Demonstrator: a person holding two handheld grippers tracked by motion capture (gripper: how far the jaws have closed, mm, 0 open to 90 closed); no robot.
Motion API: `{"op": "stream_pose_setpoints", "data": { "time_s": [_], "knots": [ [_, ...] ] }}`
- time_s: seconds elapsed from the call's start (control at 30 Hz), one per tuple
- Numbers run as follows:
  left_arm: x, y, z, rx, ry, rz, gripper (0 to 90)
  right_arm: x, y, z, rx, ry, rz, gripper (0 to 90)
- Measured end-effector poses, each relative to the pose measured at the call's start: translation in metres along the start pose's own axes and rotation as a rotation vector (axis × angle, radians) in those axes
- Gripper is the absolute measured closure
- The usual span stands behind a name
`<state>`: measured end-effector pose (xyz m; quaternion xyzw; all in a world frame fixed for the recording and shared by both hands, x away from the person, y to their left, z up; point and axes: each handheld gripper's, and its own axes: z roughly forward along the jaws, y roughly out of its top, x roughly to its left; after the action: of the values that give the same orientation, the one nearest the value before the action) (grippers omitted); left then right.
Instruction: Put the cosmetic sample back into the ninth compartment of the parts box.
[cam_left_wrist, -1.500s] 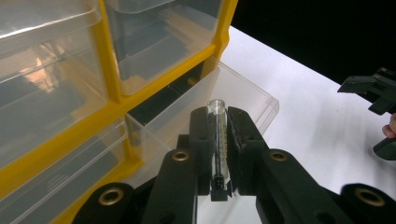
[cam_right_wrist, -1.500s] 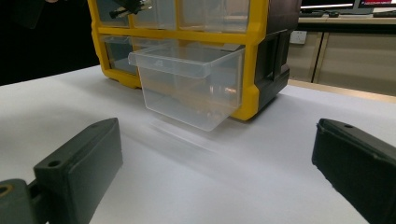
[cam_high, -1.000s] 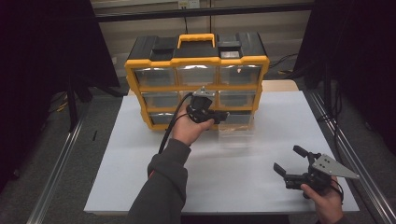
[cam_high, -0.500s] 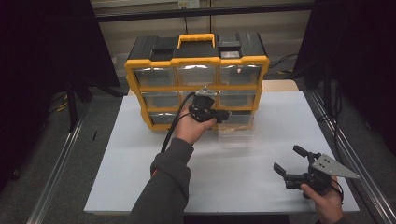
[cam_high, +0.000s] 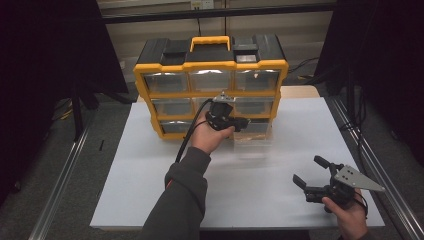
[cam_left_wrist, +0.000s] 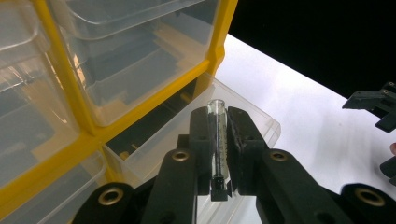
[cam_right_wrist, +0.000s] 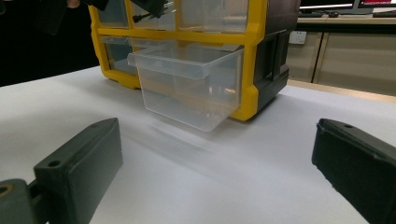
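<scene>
Gripping vial (cam_left_wrist: 217, 135), left tongs (cam_left_wrist: 218, 122) above open drawer (cam_left_wrist: 252, 122) rim.

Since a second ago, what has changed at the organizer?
The left gripper, shut on a small clear tube, has edged slightly right, above the pulled-out clear drawer. Unchanged: the drawer stays open, and the right gripper rests open on the white table.

drawer (cam_right_wrist: 191, 88): clear glossy plastic; organizer frame (cam_high: 210, 65): yellow plastic; tube (cam_left_wrist: 217, 135): clear, glossy; table (cam_high: 260, 170): matt white
</scene>
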<state>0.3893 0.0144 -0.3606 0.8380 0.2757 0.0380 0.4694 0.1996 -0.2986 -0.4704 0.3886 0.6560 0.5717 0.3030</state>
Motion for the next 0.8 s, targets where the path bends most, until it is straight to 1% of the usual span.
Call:
{"op": "stream_pose_setpoints", "data": {
  "time_s": [0.03, 0.07, 0.2, 0.23, 0.4, 0.43, 0.6, 0.63, 0.7, 0.8],
  "knots": [
    [0.0, 0.0, 0.001, 0.002, 0.001, 0.0, 81.3, 0.0, 0.0, 0.0, 0.001, 0.0, 0.001, 1.0],
    [0.0, -0.001, 0.002, -0.006, 0.002, -0.001, 81.3, 0.0, 0.0, 0.0, 0.0, 0.001, 0.001, 1.0],
    [0.0, -0.001, 0.004, -0.001, 0.001, 0.0, 81.3, 0.0, 0.0, 0.0, -0.002, 0.0, 0.002, 1.0],
    [0.0, -0.001, 0.005, -0.011, -0.001, 0.0, 81.3, 0.0, 0.0, 0.0, -0.002, 0.0, 0.002, 1.0],
    [0.0, -0.002, 0.008, -0.004, 0.003, -0.002, 81.2, 0.0, 0.0, 0.0, 0.0, 0.001, 0.001, 1.0],
    [0.0, -0.002, 0.009, -0.013, 0.0, -0.003, 81.2, 0.0, 0.0, 0.0, -0.001, 0.001, 0.003, 1.0],
    [-0.001, -0.002, 0.011, -0.002, 0.0, 0.004, 81.2, 0.0, 0.0, 0.0, -0.001, 0.001, 0.003, 1.0],
    [-0.001, -0.003, 0.012, -0.013, -0.002, 0.004, 81.2, 0.0, 0.0, 0.0, -0.001, 0.001, 0.003, 1.0],
    [-0.001, -0.003, 0.013, -0.012, 0.001, 0.004, 81.2, 0.0, 0.0, 0.0, -0.001, 0.002, 0.005, 1.1],
    [-0.001, -0.003, 0.014, -0.001, 0.003, 0.004, 81.2, 0.0, 0.0, 0.0, -0.001, 0.002, 0.005, 1.1]
  ]
}}
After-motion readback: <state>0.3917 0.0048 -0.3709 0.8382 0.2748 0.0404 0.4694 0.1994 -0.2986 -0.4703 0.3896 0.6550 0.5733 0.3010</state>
